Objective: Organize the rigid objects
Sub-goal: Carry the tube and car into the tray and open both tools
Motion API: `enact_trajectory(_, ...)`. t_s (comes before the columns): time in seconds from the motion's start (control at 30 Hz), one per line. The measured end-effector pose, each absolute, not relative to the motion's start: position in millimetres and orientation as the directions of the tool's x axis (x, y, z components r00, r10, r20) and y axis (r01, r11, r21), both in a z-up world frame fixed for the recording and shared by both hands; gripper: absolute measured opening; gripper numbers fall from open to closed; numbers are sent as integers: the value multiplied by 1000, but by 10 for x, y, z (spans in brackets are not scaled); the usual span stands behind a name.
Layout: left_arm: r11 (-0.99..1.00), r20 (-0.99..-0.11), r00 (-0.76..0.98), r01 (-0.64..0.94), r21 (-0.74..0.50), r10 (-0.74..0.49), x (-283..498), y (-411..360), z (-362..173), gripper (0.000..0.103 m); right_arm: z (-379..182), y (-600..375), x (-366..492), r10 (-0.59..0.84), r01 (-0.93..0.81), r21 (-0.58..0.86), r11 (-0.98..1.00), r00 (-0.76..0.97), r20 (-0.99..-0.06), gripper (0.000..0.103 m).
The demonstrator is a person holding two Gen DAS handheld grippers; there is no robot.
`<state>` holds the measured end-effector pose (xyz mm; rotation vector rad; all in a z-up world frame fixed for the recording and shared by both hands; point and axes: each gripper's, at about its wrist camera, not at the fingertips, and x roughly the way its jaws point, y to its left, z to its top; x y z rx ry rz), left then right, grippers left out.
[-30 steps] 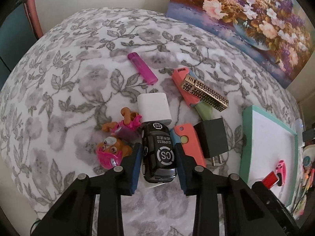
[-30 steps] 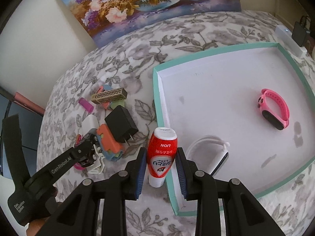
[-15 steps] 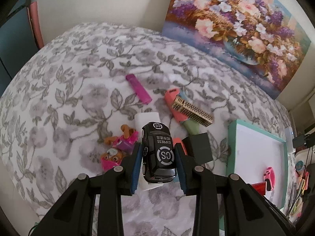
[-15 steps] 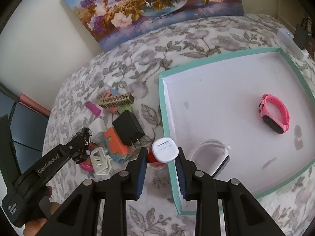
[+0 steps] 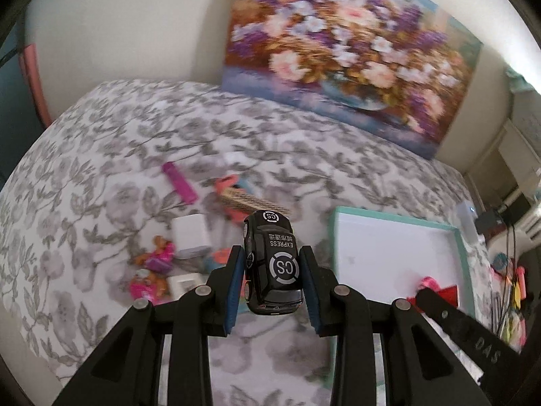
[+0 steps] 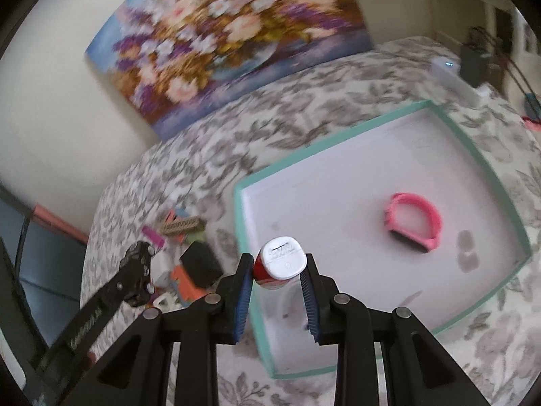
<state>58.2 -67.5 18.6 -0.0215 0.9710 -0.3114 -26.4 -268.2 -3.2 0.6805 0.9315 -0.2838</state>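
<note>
My left gripper [image 5: 272, 287] is shut on a black toy car [image 5: 272, 264] marked "CS EXPRESS" and holds it in the air above the floral bedspread. My right gripper [image 6: 278, 286] is shut on a red tube with a white cap [image 6: 280, 265], held above the left edge of the teal-rimmed white tray [image 6: 480, 155]. A pink wristband [image 6: 414, 226] lies in the tray. The tray also shows in the left wrist view [image 5: 399, 218], to the right of the car.
A heap on the bedspread: pink lighter [image 5: 179, 181], white charger [image 5: 191, 235], pup figure [image 5: 154, 270], black adapter [image 6: 199, 264], gold comb-like piece [image 6: 182, 226], orange pieces. A flower painting [image 5: 345, 61] leans on the wall. Cables and clutter lie at the far right.
Both grippers have risen and tilted upward. The car has left the heap and moved right toward the tray. The red tube has moved from beside the tray to above its left edge.
</note>
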Motion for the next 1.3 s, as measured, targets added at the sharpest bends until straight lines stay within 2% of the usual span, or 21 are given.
enact_trajectory(0.37, 907, -820, 488, 412, -84, -298, 235, -1505, 123, 34, -46, -3385, -672, -80, 643, 374, 669, 562, -824, 30)
enact_trajectory(0.67, 893, -836, 485, 450, -13, -257, 219, -1832, -45, 34, -62, -3733, -910, -210, 750, 287, 596, 491, -846, 30)
enact_trajectory(1.3, 869, -844, 476, 494, 26, -246, 260, -2109, -158, 35, -138, -3772, -921, -239, 775, 224, 591, 433, -869, 30)
